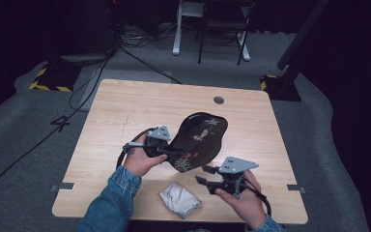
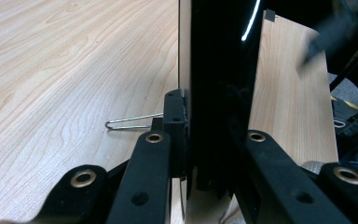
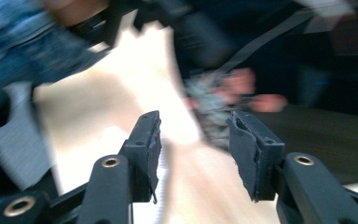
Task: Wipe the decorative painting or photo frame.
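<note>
The tray (image 1: 198, 140) stands tilted above the middle of the bench (image 1: 125, 111), its near-left edge clamped in the left gripper (image 1: 170, 152). The right gripper (image 1: 206, 175) hangs just beside the tray's near end, to its right. The crumpled cloth (image 1: 180, 199) lies on the bench near its front edge, between the 2 hands.

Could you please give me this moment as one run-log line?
left gripper: shut on black lacquered floral tray, tilted up off wooden table | right gripper: open, empty | crumpled grey cloth: lying on table
</note>
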Action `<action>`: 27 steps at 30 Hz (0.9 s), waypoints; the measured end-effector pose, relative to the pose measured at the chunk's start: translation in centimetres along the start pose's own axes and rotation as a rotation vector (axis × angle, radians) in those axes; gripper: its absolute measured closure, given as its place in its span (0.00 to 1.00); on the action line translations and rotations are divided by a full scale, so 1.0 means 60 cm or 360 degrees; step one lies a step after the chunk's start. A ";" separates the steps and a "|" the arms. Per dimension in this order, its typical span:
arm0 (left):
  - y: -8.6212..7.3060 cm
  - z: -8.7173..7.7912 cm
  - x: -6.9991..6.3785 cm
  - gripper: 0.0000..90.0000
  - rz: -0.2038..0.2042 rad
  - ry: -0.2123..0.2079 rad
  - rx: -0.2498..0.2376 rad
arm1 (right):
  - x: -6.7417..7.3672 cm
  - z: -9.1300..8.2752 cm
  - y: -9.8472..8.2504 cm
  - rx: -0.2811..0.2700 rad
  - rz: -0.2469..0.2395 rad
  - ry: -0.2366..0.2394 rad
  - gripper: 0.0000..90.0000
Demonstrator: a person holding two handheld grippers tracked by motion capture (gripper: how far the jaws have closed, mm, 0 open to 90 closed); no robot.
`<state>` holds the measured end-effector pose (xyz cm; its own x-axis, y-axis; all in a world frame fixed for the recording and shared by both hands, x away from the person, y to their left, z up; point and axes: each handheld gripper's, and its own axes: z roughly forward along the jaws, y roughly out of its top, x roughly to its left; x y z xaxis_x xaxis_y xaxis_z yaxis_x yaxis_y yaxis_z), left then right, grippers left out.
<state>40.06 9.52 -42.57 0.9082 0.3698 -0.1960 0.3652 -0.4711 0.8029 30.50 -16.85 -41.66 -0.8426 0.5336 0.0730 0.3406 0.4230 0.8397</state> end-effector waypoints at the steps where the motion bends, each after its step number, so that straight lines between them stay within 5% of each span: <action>1: 0.000 0.000 0.000 0.89 -0.0001 0.0000 0.0001 | 0.013 0.011 0.001 0.0045 -0.0024 0.0059 0.62; 6: -0.002 -0.001 -0.002 0.89 -0.0006 0.0008 0.0002 | 0.058 0.062 -0.004 0.0289 -0.0110 0.0235 0.61; 11: -0.003 -0.001 -0.003 0.89 -0.0009 0.0010 -0.0003 | 0.086 0.102 -0.017 0.0450 -0.0139 0.0269 0.47; 21: -0.003 0.000 -0.003 0.89 -0.0016 0.0014 -0.0002 | 0.099 0.145 -0.038 0.0594 -0.0272 0.0138 0.35; 27: -0.002 -0.001 -0.003 0.89 -0.0018 0.0010 0.0003 | 0.092 0.153 -0.041 0.0605 -0.0267 0.0104 0.48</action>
<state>39.83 9.55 -42.63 0.9027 0.3800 -0.2019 0.3759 -0.4681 0.7997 28.81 -8.23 -48.26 -0.9200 0.3920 -0.0035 0.3159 0.7465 0.5856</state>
